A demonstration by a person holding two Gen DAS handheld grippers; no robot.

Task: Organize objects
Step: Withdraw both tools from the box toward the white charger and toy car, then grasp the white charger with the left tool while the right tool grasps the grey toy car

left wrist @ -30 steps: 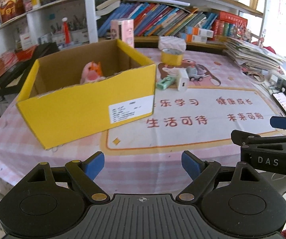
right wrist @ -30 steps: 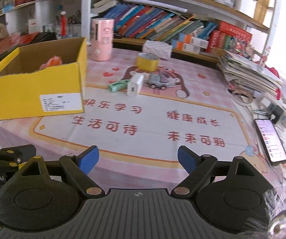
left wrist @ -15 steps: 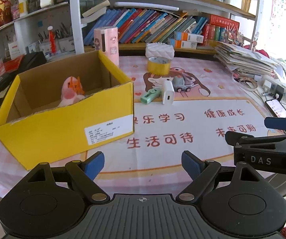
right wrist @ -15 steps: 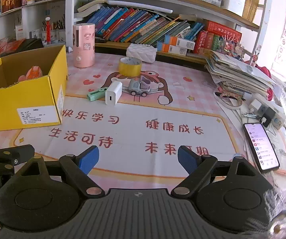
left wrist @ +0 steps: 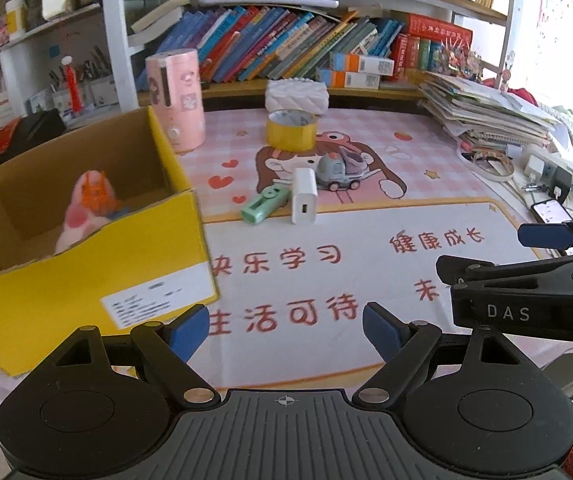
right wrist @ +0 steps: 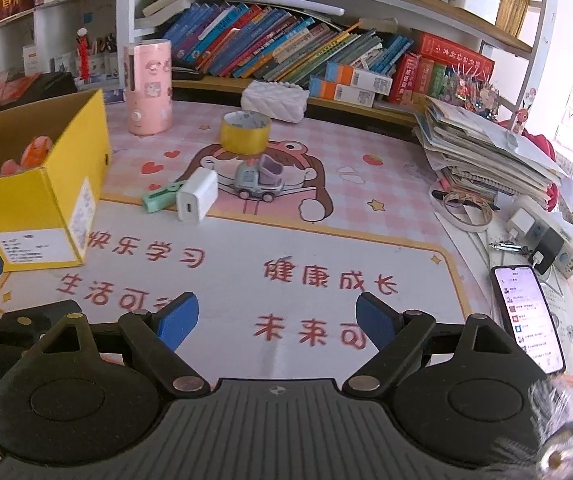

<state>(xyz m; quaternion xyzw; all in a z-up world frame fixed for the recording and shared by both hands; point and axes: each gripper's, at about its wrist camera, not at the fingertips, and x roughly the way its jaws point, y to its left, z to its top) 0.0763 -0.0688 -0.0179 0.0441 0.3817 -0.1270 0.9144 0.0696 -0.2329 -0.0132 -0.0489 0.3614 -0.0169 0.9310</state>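
Four small things lie in a cluster on the pink table mat (right wrist: 386,216): a green clip-like piece (right wrist: 162,197), a white charger (right wrist: 197,196), a grey toy truck (right wrist: 260,182) and, behind them, a roll of yellow tape (right wrist: 245,131). The green piece and the charger touch; the truck sits just beside the charger. The yellow cardboard box (left wrist: 86,280) stands to their left with a pink and orange toy (left wrist: 86,208) already inside, so the sorting looks partly done.

The left gripper (left wrist: 285,330) hangs above the near edge of the mat with its blue fingers spread and nothing between them. The right gripper (right wrist: 276,316) is likewise spread and empty, well apart from the cluster.

The risk from here lies in how tightly the loose things sit. Fingers coming down on the charger may push the green piece or catch it too, because the two touch. The truck is on wheels and may roll off when nudged. The charger lies tilted on its side, so a grip across smooth faces could slip. The two grippers sit side by side, and reaching for the same cluster could make them collide. The box wall is tall, so a low carry could hit its rim. A phone (right wrist: 530,312) near the right edge could be swept off.
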